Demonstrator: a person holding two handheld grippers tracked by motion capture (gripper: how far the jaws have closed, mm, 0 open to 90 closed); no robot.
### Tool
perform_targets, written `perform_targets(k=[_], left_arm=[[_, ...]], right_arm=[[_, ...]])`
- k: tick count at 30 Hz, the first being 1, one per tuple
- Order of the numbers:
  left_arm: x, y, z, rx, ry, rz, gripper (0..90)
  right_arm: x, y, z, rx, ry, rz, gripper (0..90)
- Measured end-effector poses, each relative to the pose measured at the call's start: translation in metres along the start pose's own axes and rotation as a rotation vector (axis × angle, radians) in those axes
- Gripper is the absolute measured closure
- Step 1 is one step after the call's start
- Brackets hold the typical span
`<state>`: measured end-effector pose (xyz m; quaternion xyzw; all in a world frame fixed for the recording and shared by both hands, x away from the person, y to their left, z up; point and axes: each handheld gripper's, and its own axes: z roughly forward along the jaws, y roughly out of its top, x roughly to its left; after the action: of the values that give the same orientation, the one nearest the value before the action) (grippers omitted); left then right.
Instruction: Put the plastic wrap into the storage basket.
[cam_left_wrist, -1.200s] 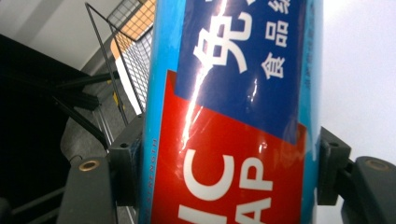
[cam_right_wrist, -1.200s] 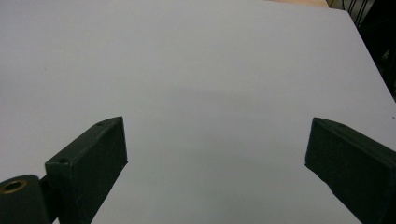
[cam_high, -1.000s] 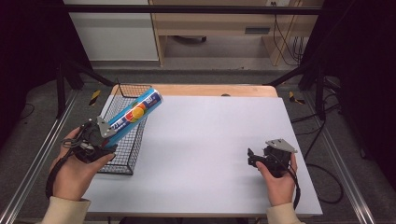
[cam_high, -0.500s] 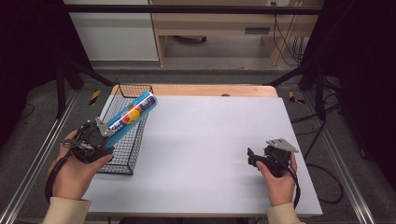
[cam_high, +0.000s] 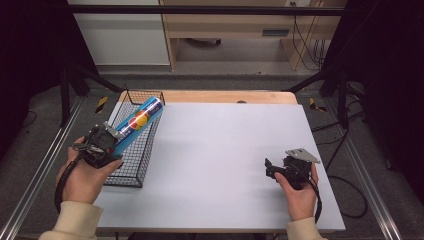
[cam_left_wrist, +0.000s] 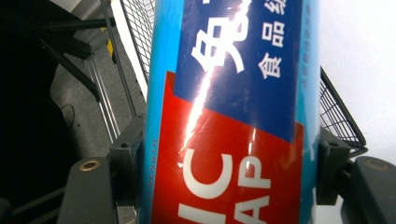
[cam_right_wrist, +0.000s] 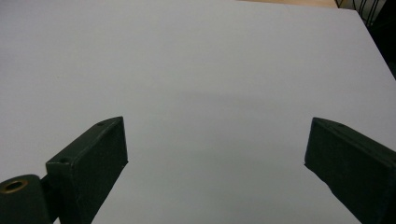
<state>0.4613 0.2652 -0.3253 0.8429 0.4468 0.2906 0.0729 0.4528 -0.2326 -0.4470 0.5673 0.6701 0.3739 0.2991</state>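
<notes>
Your left claw (cam_high: 117, 137) is clamped on the blue tube (cam_high: 138, 121), its two jaws pressing the tube's sides near its lower end. In the left gripper view the tube (cam_left_wrist: 229, 112) runs straight up between the jaws, its label showing a red panel with white letters below a dark blue panel with white characters. From the high view, the tube slants up and away from your left hand (cam_high: 85, 175), lifted above the black wire basket (cam_high: 132, 160) and hanging over its length, with the far end near the basket's back rim. The basket sits at the left edge of the white tabletop (cam_high: 220, 150).

Your right claw (cam_high: 270, 167) hovers low at the right side of the tabletop, well apart from the basket and the tube, held in your right hand (cam_high: 297, 192). Its jaws stand wide apart with nothing between them, and in the right gripper view they frame bare white tabletop (cam_right_wrist: 201, 79).
</notes>
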Motion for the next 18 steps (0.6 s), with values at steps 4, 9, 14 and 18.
perform_targets(k=[4, 9, 14, 18], left_arm=[[0.001, 0.002, 0.006, 0.025, 0.0, -0.016, 31.0], [0.006, 0.002, 0.014, 0.059, -0.009, -0.044, 31.1], [0.008, 0.002, 0.022, 0.096, -0.022, -0.068, 31.1], [0.009, 0.002, 0.027, 0.114, -0.02, -0.084, 31.2]], right_arm=[[0.0, 0.0, 0.0, -0.003, 0.005, 0.001, 6.1], [0.0, 0.0, 0.0, -0.003, 0.009, 0.002, 6.2], [0.001, 0.001, 0.0, -0.002, 0.018, -0.001, 6.2], [0.001, 0.001, 0.001, 0.001, 0.02, -0.001, 6.2]])
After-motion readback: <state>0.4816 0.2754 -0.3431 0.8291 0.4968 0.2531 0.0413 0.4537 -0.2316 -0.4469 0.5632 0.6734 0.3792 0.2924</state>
